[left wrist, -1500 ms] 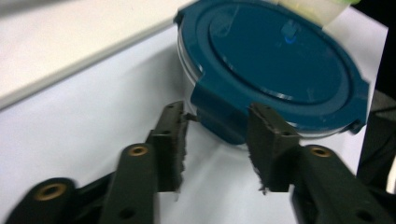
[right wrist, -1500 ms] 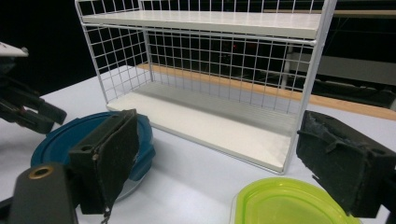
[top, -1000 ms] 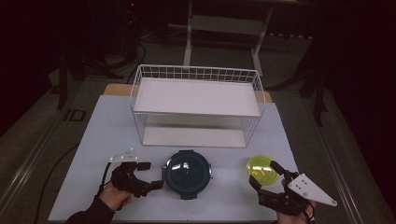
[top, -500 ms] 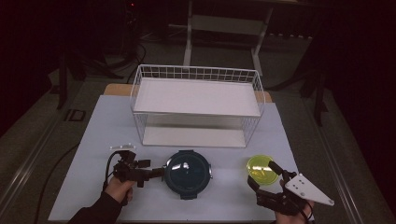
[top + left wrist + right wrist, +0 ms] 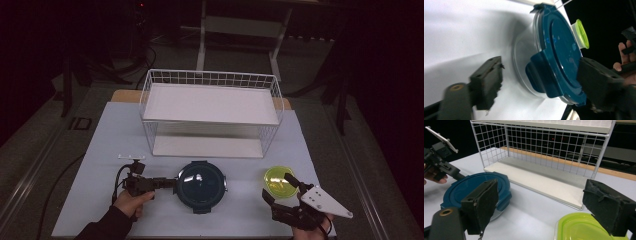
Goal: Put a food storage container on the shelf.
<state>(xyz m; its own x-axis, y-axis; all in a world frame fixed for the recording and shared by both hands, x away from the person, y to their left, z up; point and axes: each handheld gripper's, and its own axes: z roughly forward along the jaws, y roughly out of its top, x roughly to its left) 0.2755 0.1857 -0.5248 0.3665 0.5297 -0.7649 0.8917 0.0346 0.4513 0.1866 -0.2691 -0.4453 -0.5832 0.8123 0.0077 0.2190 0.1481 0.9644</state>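
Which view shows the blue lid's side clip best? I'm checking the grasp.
The left gripper view: the clip sits large between its jaws. The high view shows it tiny; the right gripper view shows another clip.

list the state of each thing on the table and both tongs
blue-lidded container: lid on, upright, on the table in front of the rack
green-lidded container: lid on, upright, untouched
wire rack: upright, both shelves bare
left tongs: turned sideways, jaws around the blue lid's latch tab, just been closing, pads not yet pressing
right tongs: open, nothing between the jaws, by the green-lidded container
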